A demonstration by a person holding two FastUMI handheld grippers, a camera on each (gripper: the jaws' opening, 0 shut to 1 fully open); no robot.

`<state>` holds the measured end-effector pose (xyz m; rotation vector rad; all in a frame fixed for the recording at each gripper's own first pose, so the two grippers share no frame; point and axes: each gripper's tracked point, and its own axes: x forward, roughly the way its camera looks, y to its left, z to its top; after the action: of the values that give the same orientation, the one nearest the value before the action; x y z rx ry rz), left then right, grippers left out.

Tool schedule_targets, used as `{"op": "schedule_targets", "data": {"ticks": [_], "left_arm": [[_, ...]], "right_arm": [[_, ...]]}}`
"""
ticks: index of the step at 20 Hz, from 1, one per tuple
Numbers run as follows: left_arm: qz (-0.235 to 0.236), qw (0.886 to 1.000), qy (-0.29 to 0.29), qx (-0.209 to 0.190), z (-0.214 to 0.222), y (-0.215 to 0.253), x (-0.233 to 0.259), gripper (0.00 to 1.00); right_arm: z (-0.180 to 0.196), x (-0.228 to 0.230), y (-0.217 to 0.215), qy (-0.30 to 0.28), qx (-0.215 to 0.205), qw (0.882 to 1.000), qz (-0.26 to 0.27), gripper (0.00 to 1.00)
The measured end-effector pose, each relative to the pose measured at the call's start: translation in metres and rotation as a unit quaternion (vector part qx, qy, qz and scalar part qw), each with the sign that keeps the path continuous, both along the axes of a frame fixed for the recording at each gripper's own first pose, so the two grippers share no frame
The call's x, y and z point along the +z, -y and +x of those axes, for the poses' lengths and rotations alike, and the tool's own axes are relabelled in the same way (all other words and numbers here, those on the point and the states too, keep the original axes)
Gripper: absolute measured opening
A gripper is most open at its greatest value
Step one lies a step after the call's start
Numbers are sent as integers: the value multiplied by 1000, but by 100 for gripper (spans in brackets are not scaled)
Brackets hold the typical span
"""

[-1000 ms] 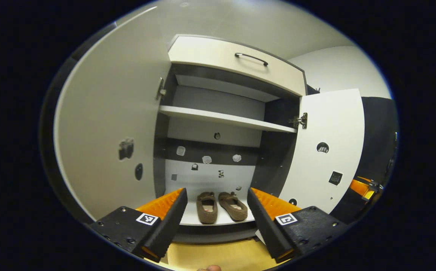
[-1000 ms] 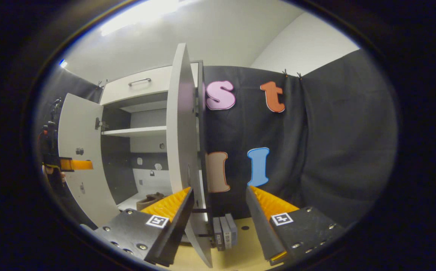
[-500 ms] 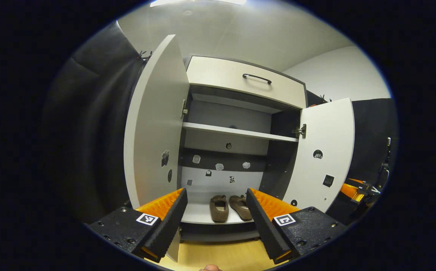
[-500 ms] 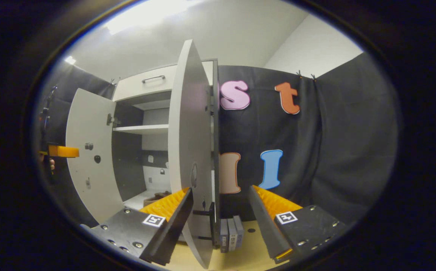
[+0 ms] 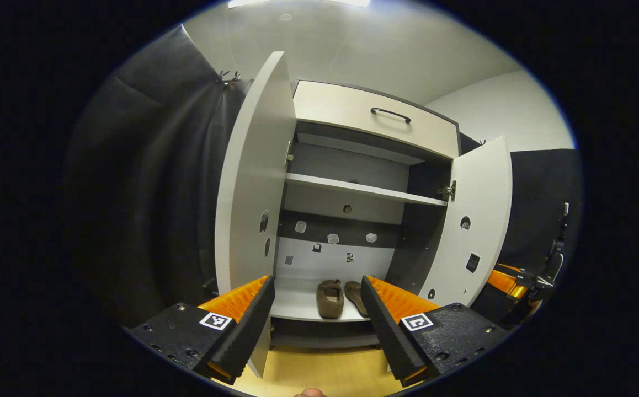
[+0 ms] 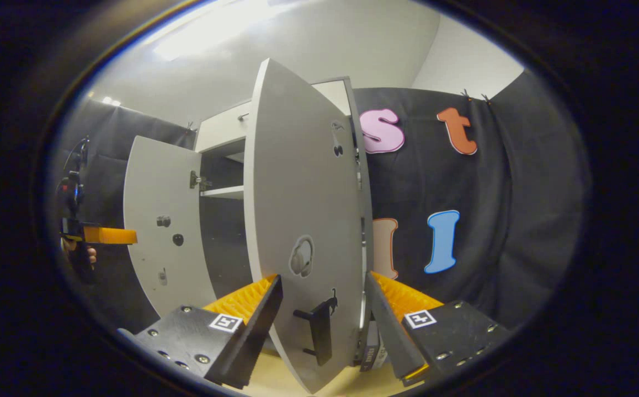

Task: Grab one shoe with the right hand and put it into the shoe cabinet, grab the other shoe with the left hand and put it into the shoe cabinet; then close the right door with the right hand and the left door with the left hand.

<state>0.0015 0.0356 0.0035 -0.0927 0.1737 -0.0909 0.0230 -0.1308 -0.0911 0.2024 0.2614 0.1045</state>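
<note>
Two brown shoes [image 5: 330,298] [image 5: 355,293] lie side by side on the bottom shelf of the shoe cabinet [image 5: 352,190]. Both doors stand open. My left gripper [image 5: 317,280] is open and empty, back from the cabinet, beside the left door [image 5: 253,176]. The right door [image 5: 477,220] hangs part-way open. Its outer face [image 6: 303,209] is close in front of my right gripper [image 6: 322,278], which is open, and the black handle [image 6: 319,331] sits low between the fingers. My right gripper [image 5: 510,278] peeks from behind the right door, and my left gripper [image 6: 104,236] shows by the left door [image 6: 165,220].
A drawer with a dark handle [image 5: 390,113] tops the cabinet, and a white shelf [image 5: 363,189] crosses its middle. Black cloth hangs on both sides. Several small grey boxes [image 6: 372,353] stand on the wooden floor [image 5: 319,375] behind the right door. A fingertip [image 5: 308,392] shows at the bottom edge.
My left gripper has drawn back and leftward from the cabinet. The right door has swung a little inward, turning its outer face and handle toward my right gripper. Both grippers stay open.
</note>
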Motion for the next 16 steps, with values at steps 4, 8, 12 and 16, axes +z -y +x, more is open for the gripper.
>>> {"op": "schedule_targets", "data": {"ticks": [4,8,12,16], "left_arm": [[3,1000,-3,4,-4,-1,-1,96],[3,1000,-6,3,-5,3,-4,92],[3,1000,-9,6,-7,1,-5,100],[4,1000,-10,18,-11,-6,-7,97]], "right_arm": [[11,-7,-15,-6,14,1000,5,91],[13,-16,-28,-10,29,999,8,87],[27,-31,-32,-20,34,999,5,92],[34,-41,-33,-28,38,999,9,92]]}}
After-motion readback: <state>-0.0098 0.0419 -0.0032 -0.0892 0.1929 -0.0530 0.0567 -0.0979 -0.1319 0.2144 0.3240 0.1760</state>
